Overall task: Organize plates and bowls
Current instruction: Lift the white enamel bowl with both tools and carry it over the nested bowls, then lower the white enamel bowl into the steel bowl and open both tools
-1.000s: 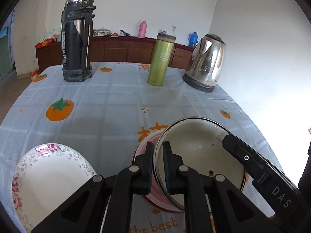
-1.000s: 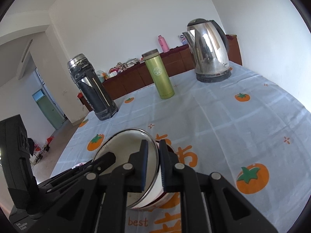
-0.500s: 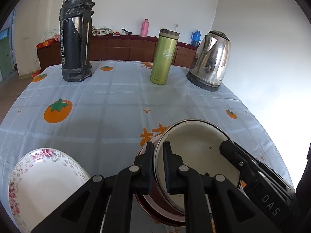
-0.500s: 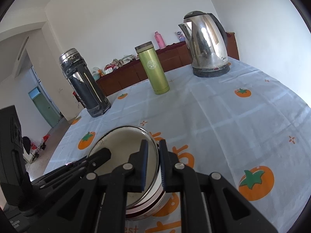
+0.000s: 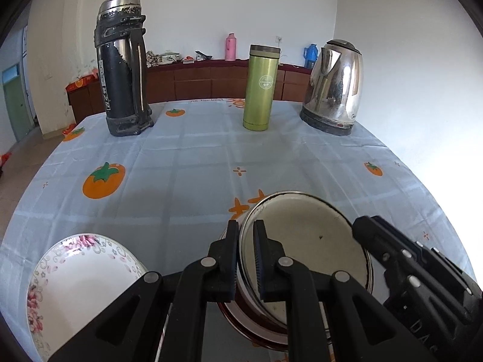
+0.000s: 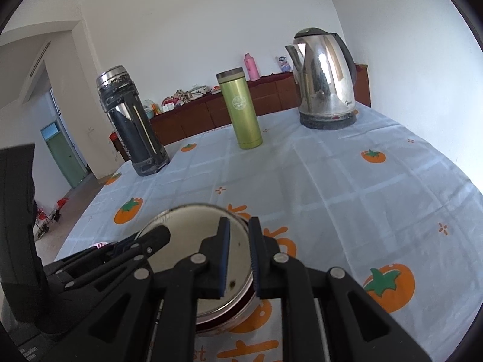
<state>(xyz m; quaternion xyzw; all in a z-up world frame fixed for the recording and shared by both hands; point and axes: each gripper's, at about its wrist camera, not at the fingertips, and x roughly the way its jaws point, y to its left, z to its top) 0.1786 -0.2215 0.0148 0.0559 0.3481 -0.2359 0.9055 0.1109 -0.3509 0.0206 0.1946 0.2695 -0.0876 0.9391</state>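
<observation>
— What's in front of you, biggest first?

— A table under a pale blue tablecloth with orange tomato prints (image 5: 196,157). At its far side stand a tall black and steel vacuum flask (image 5: 122,69), a stainless steel electric kettle (image 5: 335,87) and, between them, a slim green metal tumbler (image 5: 261,90), all upright and well apart.

— And nearer?

— At my near left, a white plate with a pink flower border (image 5: 81,277) lies flat on the cloth. Just beside it, to the right, is the cream enamel bowl with a steel rim (image 5: 305,241). It sits tilted inside a dark red bowl (image 5: 259,336) that rests on the cloth.

— Who has hold of the cream bowl?

— My left gripper (image 5: 244,256) does. Its jaws are nearly closed, one pad inside the rim and one outside, pinching the left side of the rim.

— And your other hand?

— My right gripper (image 6: 238,256) straddles the opposite side of the same rim, but its jaws are opening. The rim is between them; the outer pad lies close against it, while the inner pad stands a little clear, with the bowl's inside showing in the gap.

— Does the plate touch the bowls?

— I cannot tell; my left gripper's fingers cover that spot.
</observation>
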